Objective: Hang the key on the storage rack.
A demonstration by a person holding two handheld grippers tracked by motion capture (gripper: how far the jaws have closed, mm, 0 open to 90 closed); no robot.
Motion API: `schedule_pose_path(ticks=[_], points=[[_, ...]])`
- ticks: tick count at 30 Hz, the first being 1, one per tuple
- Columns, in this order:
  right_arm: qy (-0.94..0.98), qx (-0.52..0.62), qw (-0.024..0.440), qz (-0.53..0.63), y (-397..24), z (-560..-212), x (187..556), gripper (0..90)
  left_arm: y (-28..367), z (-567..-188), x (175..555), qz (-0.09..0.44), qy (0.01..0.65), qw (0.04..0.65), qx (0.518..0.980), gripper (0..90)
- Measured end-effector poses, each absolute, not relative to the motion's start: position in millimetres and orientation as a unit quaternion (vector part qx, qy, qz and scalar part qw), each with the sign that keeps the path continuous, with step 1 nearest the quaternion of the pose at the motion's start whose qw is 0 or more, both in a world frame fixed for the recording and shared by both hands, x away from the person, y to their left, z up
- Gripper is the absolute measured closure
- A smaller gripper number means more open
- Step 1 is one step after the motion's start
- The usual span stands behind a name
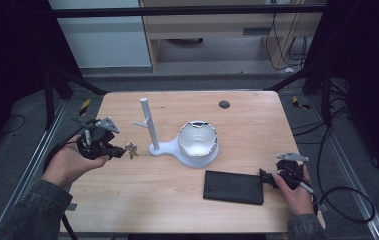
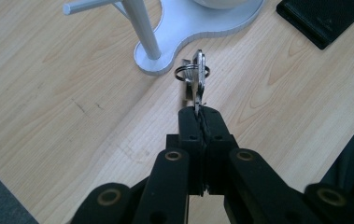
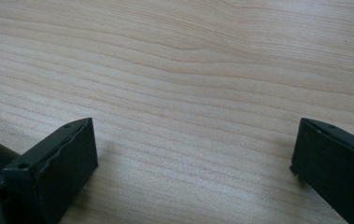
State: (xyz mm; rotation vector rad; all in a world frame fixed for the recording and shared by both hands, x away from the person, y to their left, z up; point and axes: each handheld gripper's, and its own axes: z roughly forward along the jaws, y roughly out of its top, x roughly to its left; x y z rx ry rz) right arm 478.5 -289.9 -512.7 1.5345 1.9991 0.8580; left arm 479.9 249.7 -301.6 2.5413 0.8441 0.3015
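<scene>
Pinching keys (image 2: 198,77) in left hand-held gripper (image 2: 201,114), right hand-held gripper (image 3: 193,154) spread wide

One white stand (image 1: 157,131), one bowl (image 1: 197,139), one black wallet (image 1: 234,187), one key bunch (image 2: 198,74).

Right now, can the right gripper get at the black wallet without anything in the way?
Probably yes. The right gripper is open, beside the black wallet's right edge, with nothing between them. The white stand is farther away.
</scene>
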Motion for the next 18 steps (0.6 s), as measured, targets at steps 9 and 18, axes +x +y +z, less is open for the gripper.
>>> schedule_pose_path(ticks=[9, 18], points=[[0.727, 0.562, 0.24, 0.312, -289, -513, 478, 0.4, 237, -275, 474, 0.125, 0.307, 0.226, 0.916, 88.6], [0.727, 0.564, 0.239, 0.311, -289, -513, 478, 0.5, 228, -265, 480, 0.128, 0.303, 0.231, 0.916, 88.6]])
